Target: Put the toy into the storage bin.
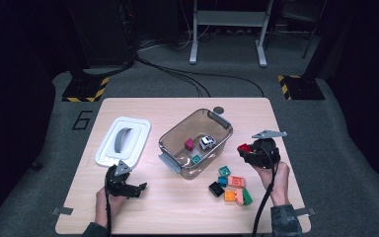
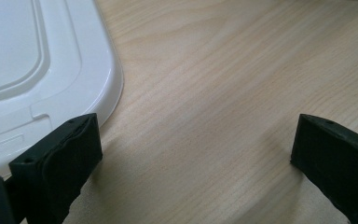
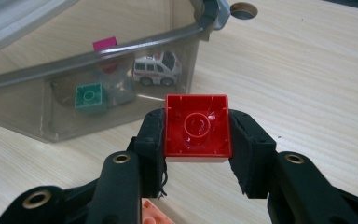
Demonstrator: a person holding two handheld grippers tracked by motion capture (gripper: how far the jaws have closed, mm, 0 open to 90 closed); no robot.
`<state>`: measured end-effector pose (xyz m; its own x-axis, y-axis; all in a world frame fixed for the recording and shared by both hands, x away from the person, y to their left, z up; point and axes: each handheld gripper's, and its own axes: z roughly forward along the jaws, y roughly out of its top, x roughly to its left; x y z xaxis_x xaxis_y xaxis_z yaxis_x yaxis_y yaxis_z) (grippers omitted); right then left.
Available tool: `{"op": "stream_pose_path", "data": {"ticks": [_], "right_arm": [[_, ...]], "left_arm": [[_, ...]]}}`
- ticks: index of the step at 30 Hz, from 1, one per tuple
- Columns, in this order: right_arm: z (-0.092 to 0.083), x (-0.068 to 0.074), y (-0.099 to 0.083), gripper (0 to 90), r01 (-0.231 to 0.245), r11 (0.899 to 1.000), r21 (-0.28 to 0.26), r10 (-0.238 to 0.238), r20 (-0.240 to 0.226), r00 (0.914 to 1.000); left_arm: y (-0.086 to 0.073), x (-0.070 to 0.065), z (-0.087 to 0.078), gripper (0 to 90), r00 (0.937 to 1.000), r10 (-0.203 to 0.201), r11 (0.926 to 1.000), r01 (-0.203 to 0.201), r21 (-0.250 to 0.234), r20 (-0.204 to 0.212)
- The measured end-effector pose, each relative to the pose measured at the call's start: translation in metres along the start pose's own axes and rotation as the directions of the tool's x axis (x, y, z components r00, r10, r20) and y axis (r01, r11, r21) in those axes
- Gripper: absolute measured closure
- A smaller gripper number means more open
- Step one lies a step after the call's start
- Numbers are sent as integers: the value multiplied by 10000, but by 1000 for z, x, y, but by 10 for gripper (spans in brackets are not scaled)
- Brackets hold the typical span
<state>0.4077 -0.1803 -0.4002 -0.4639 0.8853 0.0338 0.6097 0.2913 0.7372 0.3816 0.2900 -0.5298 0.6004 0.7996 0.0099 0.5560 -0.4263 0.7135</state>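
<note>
the right gripper [image 3: 196, 140] clamps a red block [image 3: 196, 126] just right of the clear bin [image 1: 177, 129], whose open top lies to its left, while the left gripper [image 1: 140, 188] rests wide open beside the white lid [image 1: 123, 140].

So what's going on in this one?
A person is putting toy blocks into a clear plastic bin. The right gripper is shut on a red block, held above the table beside the bin, which already holds a toy car, a magenta block and a green block. The left gripper rests open by the white lid. More blocks wait on the table.
</note>
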Motion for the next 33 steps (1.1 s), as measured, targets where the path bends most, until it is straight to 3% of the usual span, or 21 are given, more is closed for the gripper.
{"op": "stream_pose_path", "data": {"ticks": [19,25,33], "right_arm": [[2,14,41,588,170,9987,-475,-184,-282,9994],[7,21,57,588,536,9972,-526,-557,-391,9977],[16,32,69,588,688,9966,-449,-714,-588,9957]], "left_arm": [[0,0,0,17,10000,-19,10000,19,-6,7],[0,0,0,17,10000,4,10000,-4,-2,10],[0,0,0,17,10000,-7,10000,7,-12,7]]}}
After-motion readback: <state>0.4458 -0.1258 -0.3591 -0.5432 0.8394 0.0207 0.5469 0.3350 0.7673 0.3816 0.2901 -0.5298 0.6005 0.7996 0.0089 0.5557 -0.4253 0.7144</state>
